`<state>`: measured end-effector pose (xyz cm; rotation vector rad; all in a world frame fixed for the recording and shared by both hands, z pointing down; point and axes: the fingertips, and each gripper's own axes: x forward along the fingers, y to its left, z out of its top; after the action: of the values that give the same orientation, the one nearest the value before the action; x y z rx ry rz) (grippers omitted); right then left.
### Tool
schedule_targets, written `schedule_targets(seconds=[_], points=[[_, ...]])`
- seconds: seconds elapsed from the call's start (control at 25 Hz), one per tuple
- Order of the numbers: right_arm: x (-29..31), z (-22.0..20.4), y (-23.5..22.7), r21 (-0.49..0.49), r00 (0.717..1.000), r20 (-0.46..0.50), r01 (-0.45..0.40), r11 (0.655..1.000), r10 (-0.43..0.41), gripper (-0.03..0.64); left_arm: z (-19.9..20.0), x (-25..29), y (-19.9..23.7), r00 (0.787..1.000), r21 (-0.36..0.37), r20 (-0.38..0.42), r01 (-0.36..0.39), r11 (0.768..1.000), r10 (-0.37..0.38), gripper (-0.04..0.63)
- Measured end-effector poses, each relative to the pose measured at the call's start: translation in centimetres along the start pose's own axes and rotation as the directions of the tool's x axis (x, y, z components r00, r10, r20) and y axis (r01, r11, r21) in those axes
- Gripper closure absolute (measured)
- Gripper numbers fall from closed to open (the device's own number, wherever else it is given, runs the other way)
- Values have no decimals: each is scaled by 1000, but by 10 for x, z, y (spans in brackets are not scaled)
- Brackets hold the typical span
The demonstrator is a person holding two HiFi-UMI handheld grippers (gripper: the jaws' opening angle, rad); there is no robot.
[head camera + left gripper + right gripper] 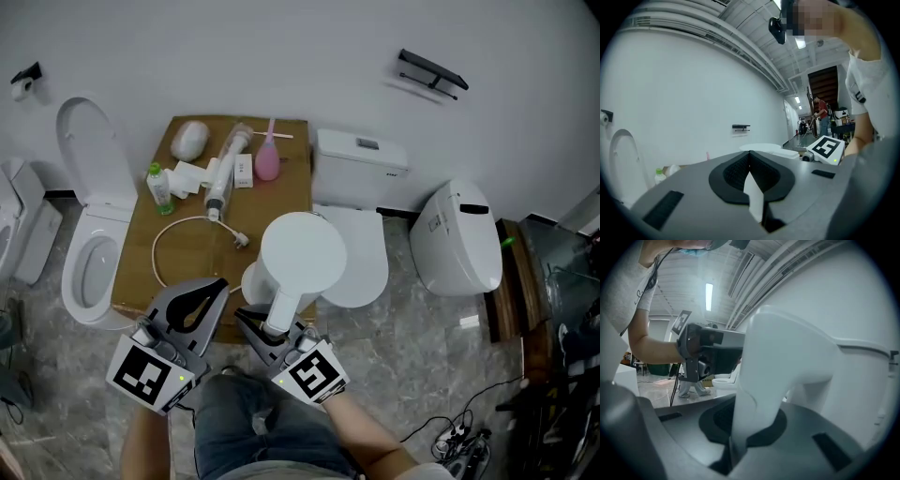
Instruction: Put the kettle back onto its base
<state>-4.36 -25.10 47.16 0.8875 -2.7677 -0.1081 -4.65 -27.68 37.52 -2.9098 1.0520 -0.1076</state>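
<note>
White, smooth plastic fills the near ground: the kettle (302,251) hangs by its thick, curved handle (281,307) in the right claw (270,332). That claw's grey jaws, with ribbed black pads, are clamped on the handle at the lower middle of the head view. Just to its left, the left claw (223,284) has its jaws together and carries nothing that can be made out; only a pale sliver shows in the slit behind the tips. The kettle's round, flat lid faces up. Past its lower left edge peeks the white disc of the base (251,279), lying on the brown wooden bench (286,178), with its thin pale cord (159,246) curled in a loop toward the left. The task looks well along: the kettle is in the grip and near the base, but not yet seated. It remains to centre it, lower it and let go. Farther up the bench lie a green-capped bottle (157,186) and a pink bulb (267,161), and a glossy ceramic toilet (89,262) stands at the left.
</note>
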Motion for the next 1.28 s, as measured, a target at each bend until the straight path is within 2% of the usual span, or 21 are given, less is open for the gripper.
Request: schedule_targets(seconds=[0.2,0.48,0.84,1.0,1.16,1.28], points=[[20,-30,-6,4,1000,-12,-9,1000,9,598,-32,13,7,1000,-6,-12,9,1000,-9,594],[36,-49,-7,-10,999,-16,-40,999,40,598,-50,19,10,1000,-12,-25,9,1000,-9,593],[40,-57,-4,-85,995,-38,-98,992,95,598,-49,22,17,1000,-24,-28,-5,1000,4,592],[31,-57,-5,-70,994,-27,-110,991,108,588,-47,23,17,1000,-32,-30,-3,999,2,593],[28,-56,-5,-56,990,-60,-133,990,130,583,-43,22,18,999,-40,-35,-2,999,1,593],[22,-61,-5,-44,990,-76,-118,992,115,582,-39,23,19,999,-41,-38,2,999,-4,594]])
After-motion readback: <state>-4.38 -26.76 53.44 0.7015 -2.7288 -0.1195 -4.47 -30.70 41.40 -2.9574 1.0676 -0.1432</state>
